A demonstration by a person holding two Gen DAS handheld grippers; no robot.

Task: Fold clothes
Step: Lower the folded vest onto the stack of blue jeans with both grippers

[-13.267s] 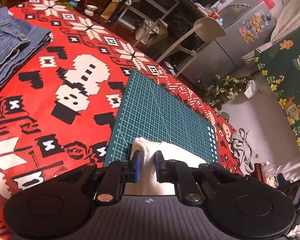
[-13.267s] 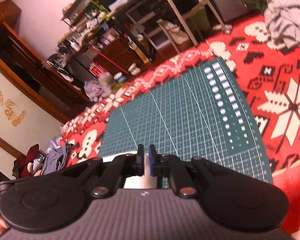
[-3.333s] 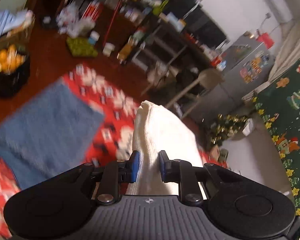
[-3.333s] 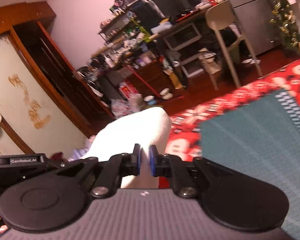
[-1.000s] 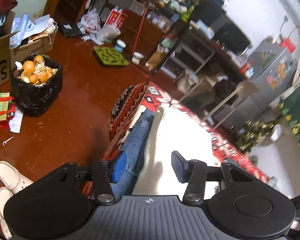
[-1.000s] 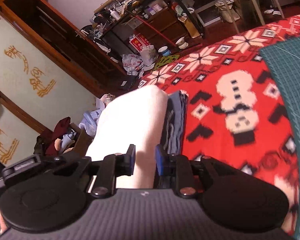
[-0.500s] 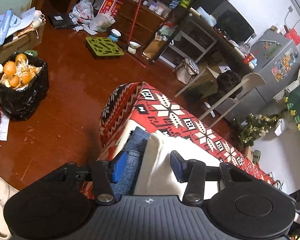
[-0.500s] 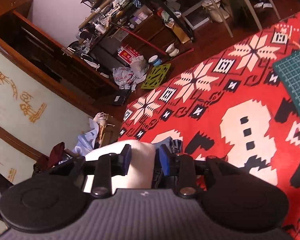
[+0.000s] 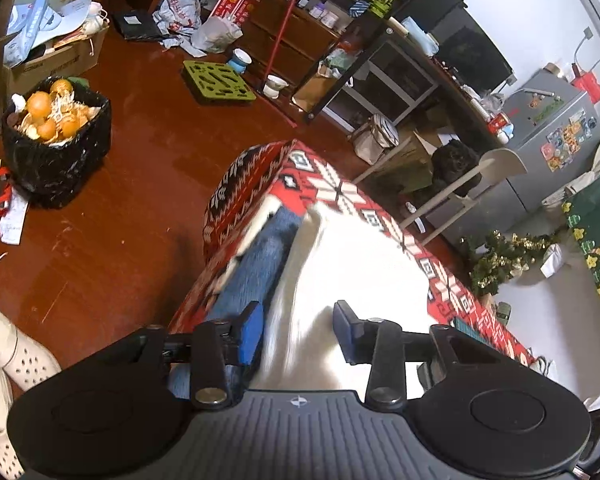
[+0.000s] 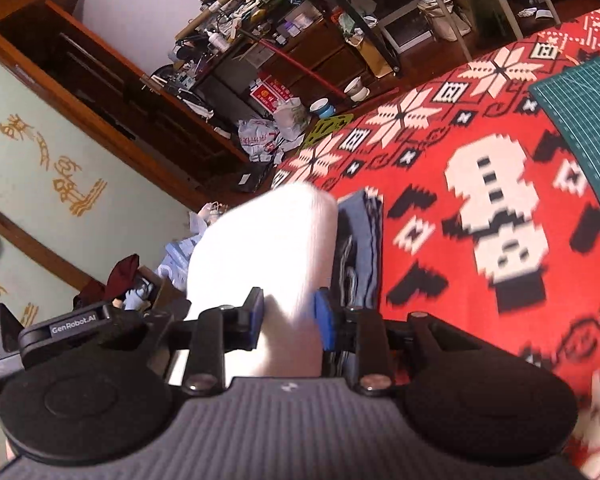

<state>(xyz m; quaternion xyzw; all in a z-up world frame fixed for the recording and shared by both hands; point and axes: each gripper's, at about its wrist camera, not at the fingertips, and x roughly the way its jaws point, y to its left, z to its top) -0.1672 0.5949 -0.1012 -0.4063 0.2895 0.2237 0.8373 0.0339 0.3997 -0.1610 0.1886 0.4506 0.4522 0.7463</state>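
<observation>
So the folded white garment [image 9: 352,264] sits on top of the folded jeans [image 9: 260,264], at the far-left corner of the table with the red patterned cloth [image 10: 480,168]. My left gripper [image 9: 298,330] has its jaws wide apart around the near edge of the white piece, not pinching it. My right gripper [image 10: 288,322] has its jaws apart too, though the cloth fills the gap between them (can't tell if the pads brush it).

To do this bit well, I'd say back both grippers straight out and level, so no pad snags a layer and drags the fold open. The stack is close to the table edge, so no sideways nudging. The green cutting mat [image 10: 580,120] lies off to the right.
</observation>
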